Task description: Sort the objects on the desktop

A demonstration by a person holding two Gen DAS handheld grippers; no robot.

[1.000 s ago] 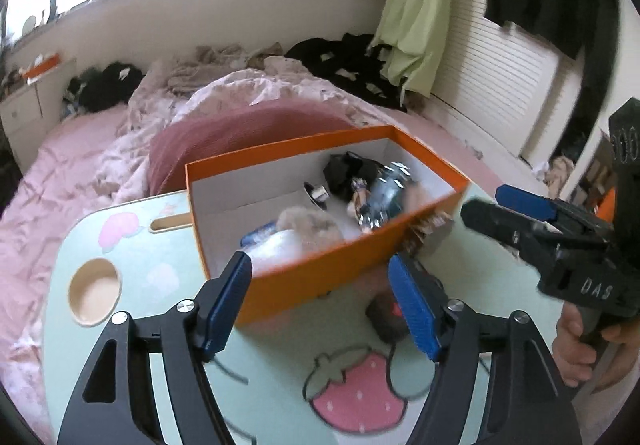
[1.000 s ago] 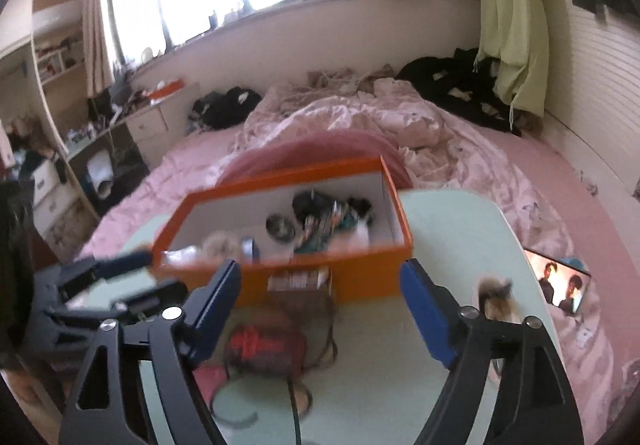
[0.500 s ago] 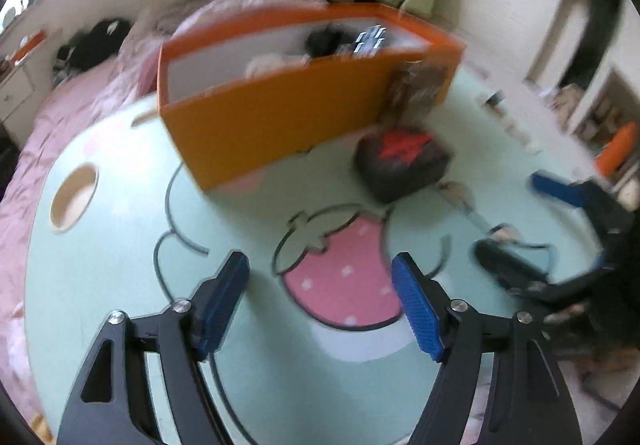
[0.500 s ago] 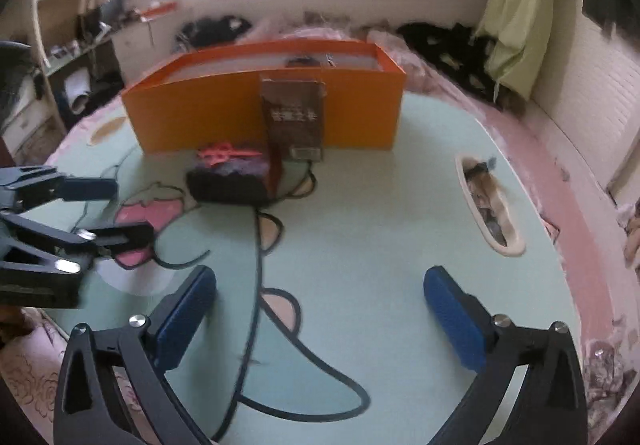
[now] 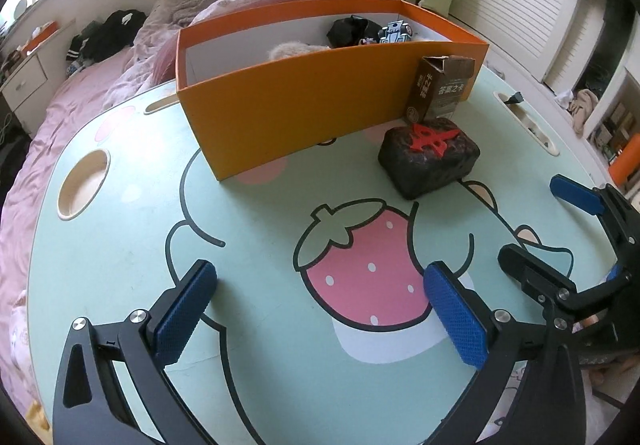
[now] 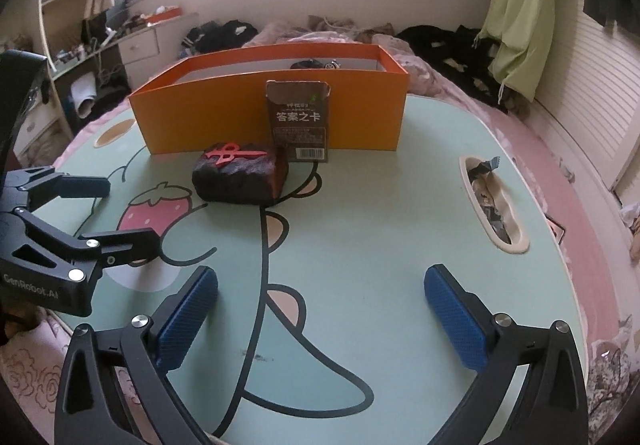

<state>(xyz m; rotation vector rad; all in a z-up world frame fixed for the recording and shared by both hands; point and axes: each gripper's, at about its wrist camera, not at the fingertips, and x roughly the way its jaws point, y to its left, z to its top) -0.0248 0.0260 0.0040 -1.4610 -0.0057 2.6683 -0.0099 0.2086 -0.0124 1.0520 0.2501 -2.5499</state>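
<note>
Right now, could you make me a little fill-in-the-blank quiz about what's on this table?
1. The big open box at the back of the table is coloured ____.
2. The brown card carton stands upright against the box's ____ wall.
3. The red emblem lies on top of the ____ block.
4. The fruit printed on the table is a ____.

Missing words: orange; front; black; strawberry

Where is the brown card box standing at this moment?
In the right wrist view, the brown card box stands upright near the middle of the table, against the front wall of the orange box, just behind the dark block.
</note>
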